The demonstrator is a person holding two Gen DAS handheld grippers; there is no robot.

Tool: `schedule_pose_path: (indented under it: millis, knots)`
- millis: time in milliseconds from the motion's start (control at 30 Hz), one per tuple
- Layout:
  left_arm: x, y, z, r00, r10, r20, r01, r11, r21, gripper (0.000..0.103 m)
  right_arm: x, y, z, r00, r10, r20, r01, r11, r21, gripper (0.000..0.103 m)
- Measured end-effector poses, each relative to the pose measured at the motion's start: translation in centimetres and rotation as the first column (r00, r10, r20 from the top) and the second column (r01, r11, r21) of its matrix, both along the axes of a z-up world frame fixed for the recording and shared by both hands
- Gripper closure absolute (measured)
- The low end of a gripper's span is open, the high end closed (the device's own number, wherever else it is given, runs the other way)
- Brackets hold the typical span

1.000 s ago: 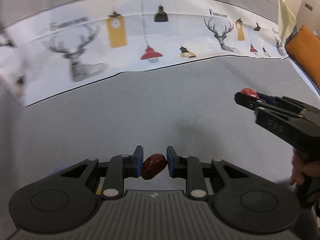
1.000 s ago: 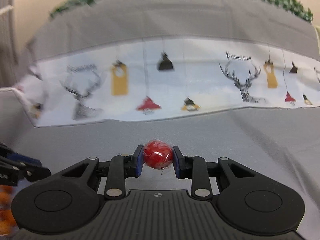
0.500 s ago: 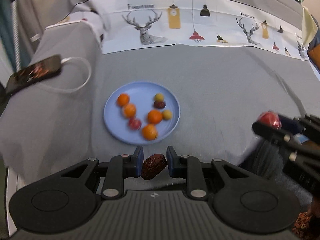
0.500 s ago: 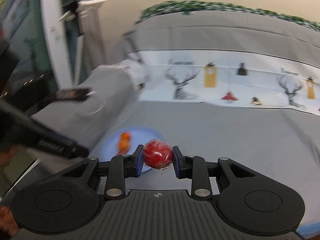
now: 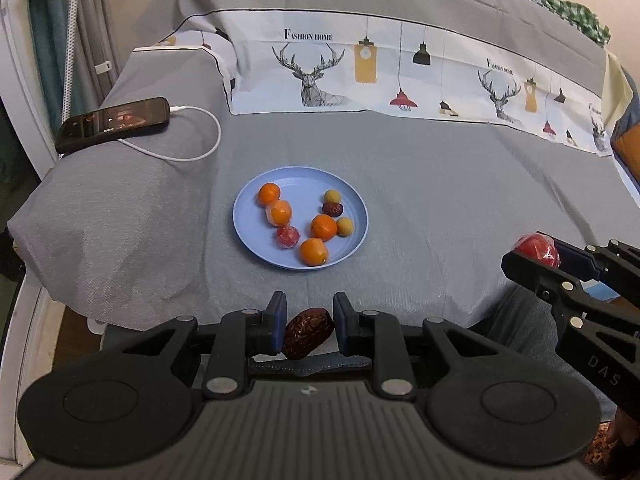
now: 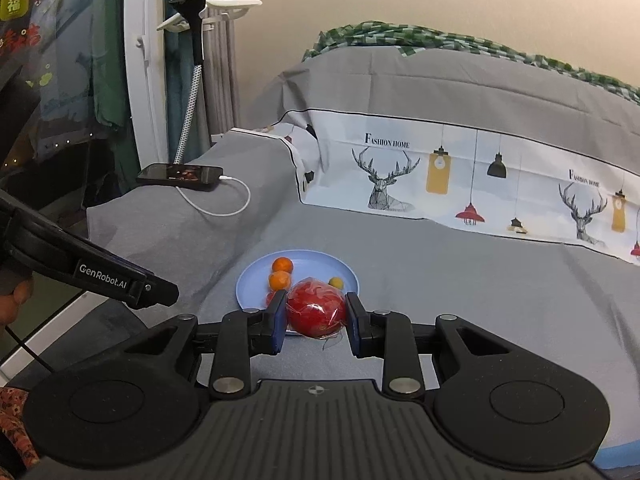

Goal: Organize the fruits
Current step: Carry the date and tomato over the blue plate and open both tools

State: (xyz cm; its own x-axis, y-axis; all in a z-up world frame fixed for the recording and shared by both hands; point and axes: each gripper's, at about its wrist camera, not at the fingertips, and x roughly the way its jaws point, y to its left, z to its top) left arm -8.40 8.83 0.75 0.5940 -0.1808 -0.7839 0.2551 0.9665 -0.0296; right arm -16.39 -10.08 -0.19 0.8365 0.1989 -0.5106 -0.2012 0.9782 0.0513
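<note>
In the left wrist view, the left gripper [image 5: 308, 322] was closed on a wrinkled brown date [image 5: 307, 333], which sat between its blue pads above the near edge of the grey bedspread [image 5: 440, 184]. Ahead lay a blue plate [image 5: 248, 232] bearing four oranges [image 5: 323, 227], one of them film-wrapped, a wrapped red fruit [image 5: 287, 237], two small yellow fruits [image 5: 345, 226] and a dark date [image 5: 333, 209]. At the right edge the right gripper [image 5: 538, 254] came in, black, with the letters "DAS" on its body, clamped on a red ball [image 5: 536, 248] in clear wrap, held above the bedspread and well apart from the plate. A white band [image 5: 400, 76] across the bedding showed stags and hanging lamps, with "FASHION HOME" printed above each stag. On a raised fold at the left a phone [image 5: 114, 122] lay with its screen lit, a white cable [image 5: 192, 148] plugged into it. In the right wrist view, the right gripper [image 6: 316, 322] pressed both pads on the red ball [image 6: 316, 312], hiding the near part of the plate [image 6: 252, 284], where two oranges [image 6: 280, 280] and a yellow fruit [image 6: 335, 282] showed. The left gripper [image 6: 156, 294] reached in from the left with "GenRobot.AI" in white on its side; its tips could not be seen here. "FASHION HOME" read again on the band [image 6: 460, 176], and the phone [image 6: 180, 176] lay beyond with its cable [image 6: 224, 208].
</note>
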Motion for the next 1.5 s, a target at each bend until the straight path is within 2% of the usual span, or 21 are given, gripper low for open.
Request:
schedule_pose_path:
  millis: [400,600,1033,1300,1500]
  knots:
    - [1.6,-0.2,-0.5,1.000,0.003,-0.017,-0.003,1.000,0.008,0.076,1.2,0.5,-0.5,0.999,0.001,-0.034,-0.002,1.000,-0.024,0.072]
    - [4.5,-0.2,-1.0,0.999,0.014,-0.033,-0.014,1.000,0.015,0.076,3.6,0.8,-1.3,0.998,0.003,-0.070,-0.005,1.000,-0.021,0.072]
    - [15.0,-2.1,-2.9,0.998,0.016,-0.057,-0.014,0.999,0.041,0.076,13.8,1.7,-3.8,0.992,0.028,-0.120,-0.028,1.000,0.005,0.072]
    - [21.7,-3.8,-6.8,0.995,0.011,-0.099,-0.005,0.998,0.061,0.076,20.4,2.2,-7.5,0.984,0.033,-0.176,-0.039,0.999,-0.031,0.072]
    - [25.0,-4.4,-9.9,0.990,0.011,-0.140,0.002,0.996,0.091,0.076,23.6,2.3,-10.5,0.970,0.039,-0.239,-0.050,0.998,-0.038,0.072]
